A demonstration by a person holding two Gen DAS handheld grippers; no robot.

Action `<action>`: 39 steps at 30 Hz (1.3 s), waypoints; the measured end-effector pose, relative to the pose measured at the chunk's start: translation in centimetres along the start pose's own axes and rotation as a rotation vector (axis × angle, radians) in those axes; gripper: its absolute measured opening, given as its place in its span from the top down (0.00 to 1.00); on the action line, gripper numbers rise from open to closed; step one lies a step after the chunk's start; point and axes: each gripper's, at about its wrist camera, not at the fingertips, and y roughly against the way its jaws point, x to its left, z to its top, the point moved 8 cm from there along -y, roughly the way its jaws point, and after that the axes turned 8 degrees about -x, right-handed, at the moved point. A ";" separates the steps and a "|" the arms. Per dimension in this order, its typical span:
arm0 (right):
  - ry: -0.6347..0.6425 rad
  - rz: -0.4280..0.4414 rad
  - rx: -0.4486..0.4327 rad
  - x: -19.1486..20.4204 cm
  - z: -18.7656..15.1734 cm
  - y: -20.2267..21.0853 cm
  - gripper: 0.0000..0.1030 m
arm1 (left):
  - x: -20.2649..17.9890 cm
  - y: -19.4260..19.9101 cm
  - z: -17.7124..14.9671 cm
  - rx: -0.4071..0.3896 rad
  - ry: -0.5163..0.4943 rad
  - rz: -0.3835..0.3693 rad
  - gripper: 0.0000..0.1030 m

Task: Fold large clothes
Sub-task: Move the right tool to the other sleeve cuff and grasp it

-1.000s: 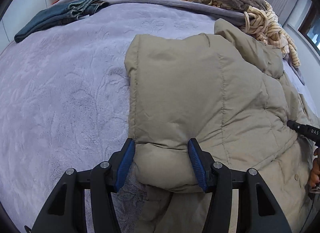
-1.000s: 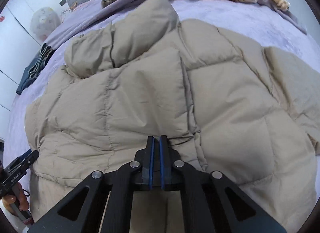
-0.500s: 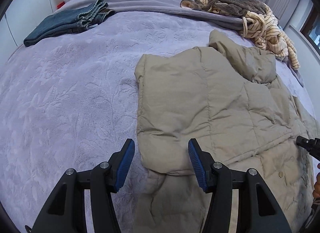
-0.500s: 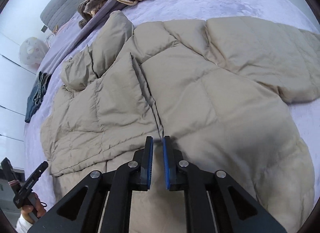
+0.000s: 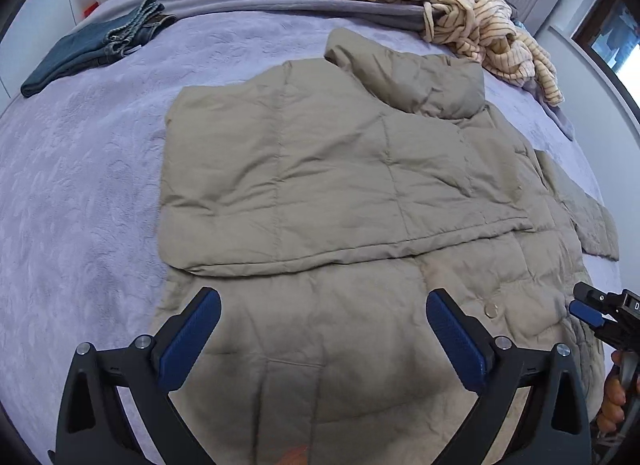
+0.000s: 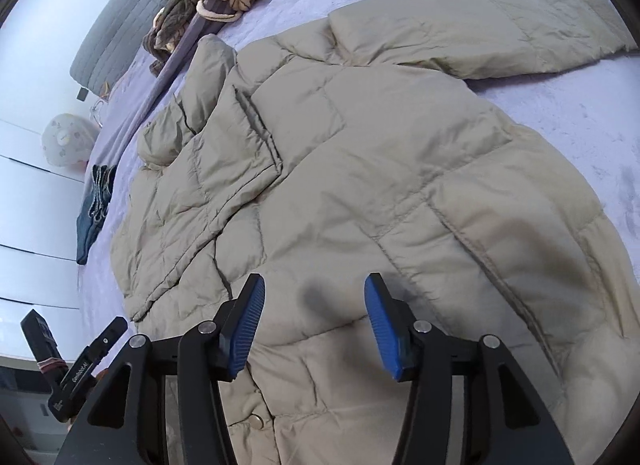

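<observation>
Now, left wrist view:
jacket [image 5: 340, 193]: tan quilted puffer, flat on the purple bed cover [image 5: 80, 205], filling centre and right of the frame.
long axis: runs from the hem near the camera to the collar [image 5: 404, 77] at the far end; collar points toward the headboard.
fold: left sleeve lies folded across the chest, its lower edge a near-level seam above the tool.
left tool [image 5: 324, 337]: jaws spread wide, just opened further, nothing between the blue pads, jacket hem below them.
right tool [image 5: 592, 313]: at the right edge, only its tip seen; a white letter "D" on it, rest cut off.
other clothes: folded jeans [image 5: 92, 53] far left; striped and brown heap [image 5: 460, 17] at the far right, both apart from the jacket.

Right wrist view:
jacket [image 6: 360, 185]: same jacket seen at a slant, collar [image 6: 204, 77] toward the upper left, hem at the bottom.
right sleeve [image 6: 480, 29]: stretched out toward the upper right, unfolded.
right tool [image 6: 312, 329]: jaws partly apart, just opened, nothing gripped, over the lower front.
snap button [image 6: 256, 421]: near the bottom edge.
left tool [image 6: 80, 369]: lower left, white print reads roughly "GenRobot.AI".
jeans [image 6: 94, 209]: left edge of the bed.
</observation>
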 end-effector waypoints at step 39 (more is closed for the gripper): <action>-0.759 0.372 -0.315 -28.3 22.7 4.0 0.12 | -26.2 -6.3 0.2 0.091 -0.078 -0.017 0.00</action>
